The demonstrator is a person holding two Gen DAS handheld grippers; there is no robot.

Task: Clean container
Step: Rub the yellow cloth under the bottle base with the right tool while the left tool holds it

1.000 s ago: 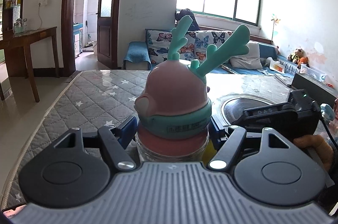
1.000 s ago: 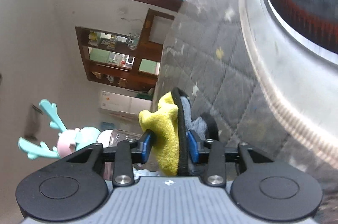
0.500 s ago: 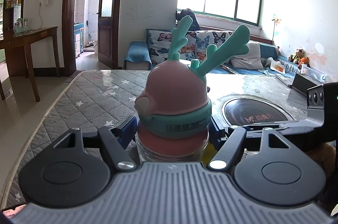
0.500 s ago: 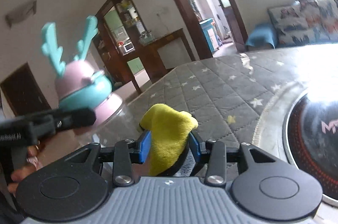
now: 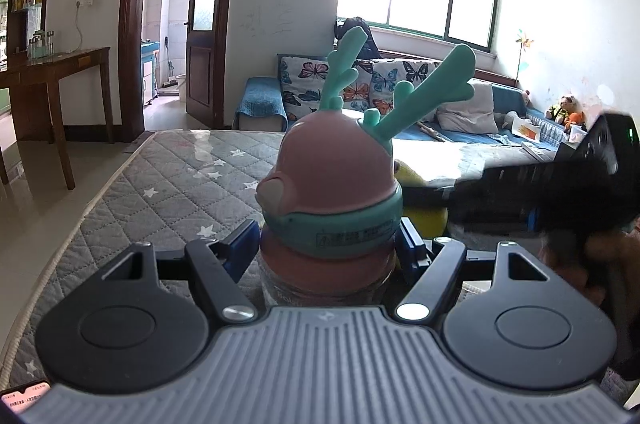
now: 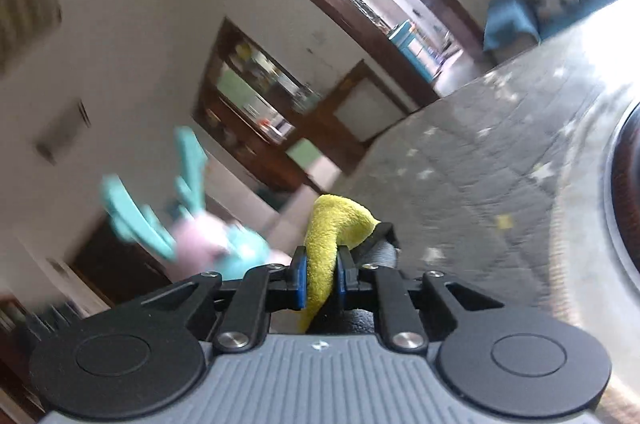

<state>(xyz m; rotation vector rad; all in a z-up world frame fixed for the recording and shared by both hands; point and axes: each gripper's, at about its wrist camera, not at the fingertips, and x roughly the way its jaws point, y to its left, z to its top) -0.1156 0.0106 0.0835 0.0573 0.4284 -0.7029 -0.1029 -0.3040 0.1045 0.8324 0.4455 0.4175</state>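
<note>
Left wrist view has the bottle point(image 5: 332, 200) dead centre, upright, with its pink dome lid and teal antlers sticking up toward the window. The left gripper point(image 5: 330, 252) has its blue pads point(image 5: 242, 242) pressed against both sides of the clear body just under the pink collar, so it's clamped on firmly. Under it is a grey quilted cover with little stars point(image 5: 160, 184) spread over the table. Off to the right side of that same view the right gripper point(image 5: 560, 192) comes in as a dark blurry shape, with a bit of yellow cloth point(image 5: 420, 200) showing just behind the lid, close to the teal band. I can't tell if the cloth is actually touching the lid from here.

Right wrist view is pretty smeared and tilted. The right gripper point(image 6: 322, 282) has its blue pads squeezed tight on the yellow cloth point(image 6: 332, 232), which pokes up between them and flops over to the right. The bottle point(image 6: 192, 224) sits to the left of the cloth, tipped in this view, antlers pointing up-left, all blurred. On the far right edge there's the dark round hob of a cooker point(image 6: 626, 184) set on the quilted cover point(image 6: 480, 164).

Sofa with butterfly cushions point(image 5: 360, 88) sits behind it all, below the window.
</note>
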